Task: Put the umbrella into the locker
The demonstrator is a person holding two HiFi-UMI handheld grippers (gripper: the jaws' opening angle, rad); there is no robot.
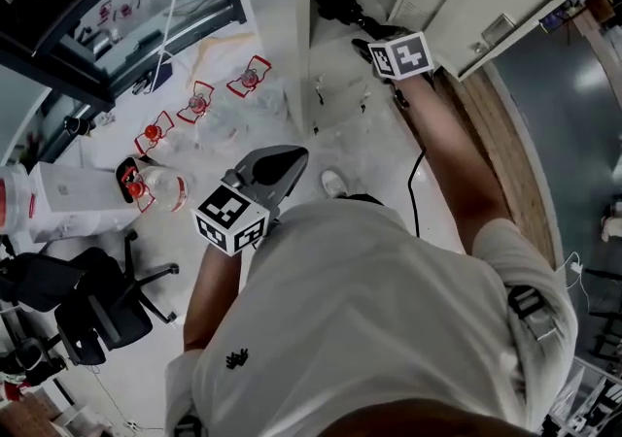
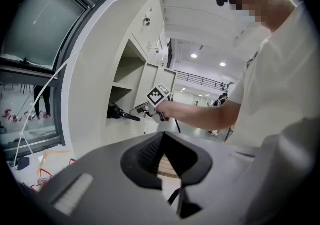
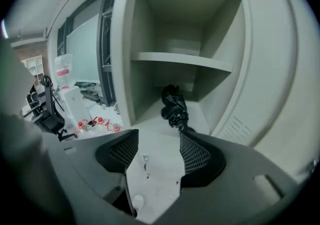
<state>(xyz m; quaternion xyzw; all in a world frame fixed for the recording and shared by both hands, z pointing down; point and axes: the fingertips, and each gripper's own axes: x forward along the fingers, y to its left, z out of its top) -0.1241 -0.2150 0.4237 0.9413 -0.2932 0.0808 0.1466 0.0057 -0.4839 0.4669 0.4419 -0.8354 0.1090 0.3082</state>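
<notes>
Office chair (image 1: 97,314), red-capped bottles (image 1: 167,189)

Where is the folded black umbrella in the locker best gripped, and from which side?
Probably by the narrow handle end of the umbrella, from the locker's open front: it lies lengthwise under the shelf, handle pointing out toward the open right gripper, bulky canopy deeper in.

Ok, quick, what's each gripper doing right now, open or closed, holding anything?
Left gripper: closed, holding nothing.
Right gripper: open, empty; the umbrella lies in the locker just beyond its jaws.
</notes>
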